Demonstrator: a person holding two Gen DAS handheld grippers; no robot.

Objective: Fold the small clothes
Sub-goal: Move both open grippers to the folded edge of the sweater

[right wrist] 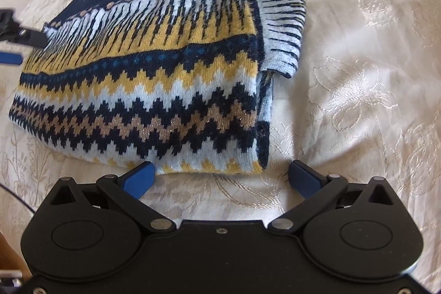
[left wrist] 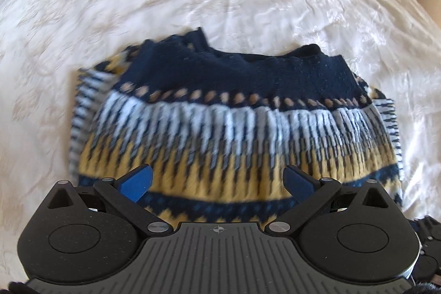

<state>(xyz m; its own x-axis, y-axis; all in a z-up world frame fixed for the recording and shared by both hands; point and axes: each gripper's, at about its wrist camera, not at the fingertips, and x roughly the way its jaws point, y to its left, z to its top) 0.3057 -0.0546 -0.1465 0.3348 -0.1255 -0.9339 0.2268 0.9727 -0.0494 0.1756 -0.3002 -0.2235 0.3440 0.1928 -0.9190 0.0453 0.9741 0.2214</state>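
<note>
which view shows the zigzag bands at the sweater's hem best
The right wrist view: the zigzag bands on the sweater lie sharp and whole. In the left wrist view they sit mostly behind the left gripper.

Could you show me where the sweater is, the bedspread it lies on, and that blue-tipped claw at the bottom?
Sweater (right wrist: 154,79): right wrist view, on the yellow zigzag band.
Bedspread (right wrist: 358,90): right wrist view, bare embroidered cloth right of the sweater.
Right gripper (right wrist: 222,179): right wrist view, midway between its blue fingertips, jaws apart.
</note>
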